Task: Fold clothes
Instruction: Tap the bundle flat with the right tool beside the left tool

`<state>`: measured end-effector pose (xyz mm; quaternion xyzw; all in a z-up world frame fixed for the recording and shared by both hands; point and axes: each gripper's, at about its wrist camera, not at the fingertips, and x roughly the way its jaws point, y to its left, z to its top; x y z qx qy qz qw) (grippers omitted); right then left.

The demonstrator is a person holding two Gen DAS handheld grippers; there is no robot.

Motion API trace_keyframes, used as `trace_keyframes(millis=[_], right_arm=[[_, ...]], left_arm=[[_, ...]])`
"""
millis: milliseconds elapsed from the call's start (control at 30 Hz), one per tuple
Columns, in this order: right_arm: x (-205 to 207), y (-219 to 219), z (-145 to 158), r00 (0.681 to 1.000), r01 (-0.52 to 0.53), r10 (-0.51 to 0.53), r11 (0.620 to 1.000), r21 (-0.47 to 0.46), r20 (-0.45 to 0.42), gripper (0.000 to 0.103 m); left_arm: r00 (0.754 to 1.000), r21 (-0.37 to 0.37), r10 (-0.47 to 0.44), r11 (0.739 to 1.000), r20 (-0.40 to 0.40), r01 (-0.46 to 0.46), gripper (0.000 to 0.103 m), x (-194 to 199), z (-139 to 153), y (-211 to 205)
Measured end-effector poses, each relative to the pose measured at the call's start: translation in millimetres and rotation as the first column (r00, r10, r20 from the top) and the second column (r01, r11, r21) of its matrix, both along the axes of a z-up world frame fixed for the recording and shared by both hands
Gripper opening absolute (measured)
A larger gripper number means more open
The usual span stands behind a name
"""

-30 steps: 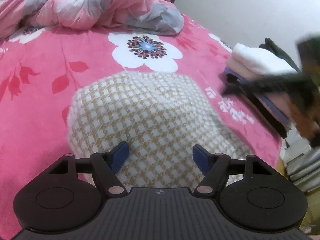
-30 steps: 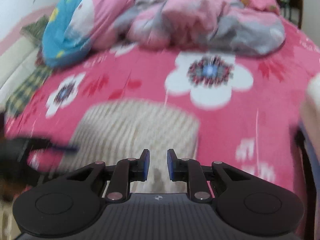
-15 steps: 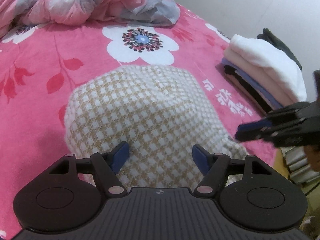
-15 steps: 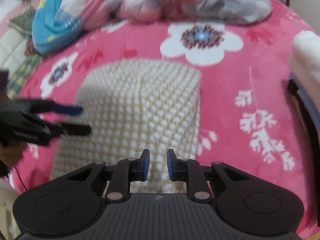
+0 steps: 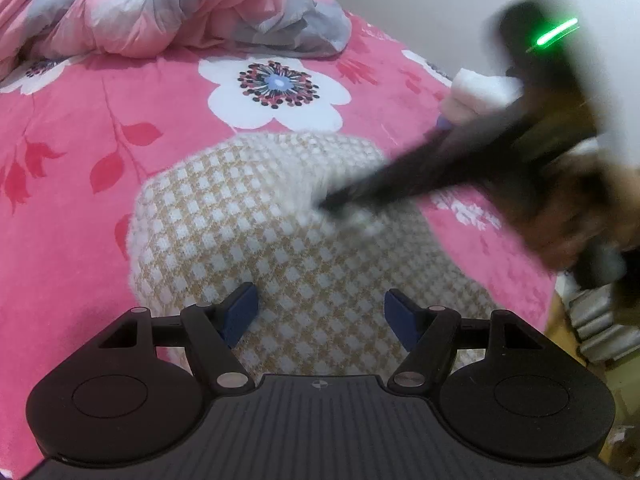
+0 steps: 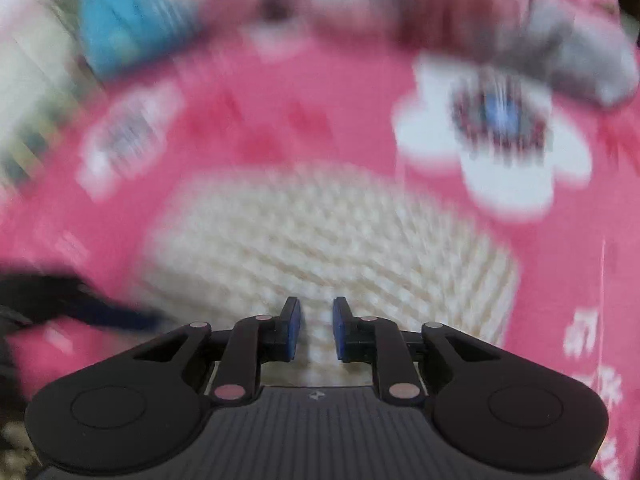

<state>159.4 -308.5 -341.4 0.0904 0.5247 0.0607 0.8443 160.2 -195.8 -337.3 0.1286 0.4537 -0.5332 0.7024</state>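
A folded tan-and-white checked garment point(image 5: 280, 220) lies flat on the pink flowered bed cover point(image 5: 80, 120). My left gripper point(image 5: 322, 312) hovers open over the garment's near edge, its blue pads apart with only cloth below them. In the left wrist view my right gripper point(image 5: 332, 202) is a dark blur reaching in from the right, its tips over the garment's middle. The right wrist view is motion-blurred: the right gripper point(image 6: 316, 332) shows a narrow gap with nothing in it, above the garment point(image 6: 328, 240). The left gripper point(image 6: 120, 312) is a dark smear at the left.
A crumpled pink-and-grey quilt point(image 5: 180, 8) fills the head of the bed. A stack of folded clothes point(image 5: 480, 92) sits at the bed's right edge, partly hidden by the person's hand point(image 5: 580, 208). A blue pillow point(image 6: 120, 20) lies at the far left.
My right gripper has swung in from the bed's right edge to over the garment's middle. The left gripper has stayed where it was, and the garment lies unchanged.
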Motion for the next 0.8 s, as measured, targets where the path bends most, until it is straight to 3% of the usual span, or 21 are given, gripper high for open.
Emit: trace_keyframes(millis=[67, 200, 367, 467, 533, 800], right_arm=[[10, 2, -16, 0.999, 0.002, -0.003, 1.0, -0.019, -0.049, 0.017], [18, 0, -1, 0.994, 0.025, -0.027, 0.999, -0.019, -0.107, 0.018], [20, 3, 42, 1.0, 0.02, -0.02, 0.999, 0.038, -0.011, 0.018], [34, 24, 7, 0.994, -0.072, 0.07, 0.997, -0.017, -0.087, 0.02], [38, 28, -4, 0.994, -0.075, 0.073, 0.997, -0.032, -0.077, 0.02], [47, 24, -2, 0.988, -0.084, 0.081, 0.996, -0.02, -0.132, 0.02]], left_arm=[[1.0, 0.005, 0.007, 1.0, -0.001, -0.007, 0.069, 0, 0, -3], [1.0, 0.008, 0.018, 1.0, -0.004, -0.018, 0.069, 0, 1, -3], [0.999, 0.0, 0.032, 0.999, -0.019, -0.032, 0.069, 2, 1, 2], [0.999, 0.003, 0.046, 0.999, -0.028, -0.046, 0.069, 2, 0, 1], [0.998, 0.011, 0.066, 0.998, -0.025, -0.065, 0.069, 2, -1, 0], [0.994, -0.002, 0.09, 0.996, -0.054, -0.09, 0.07, 6, -1, 0]])
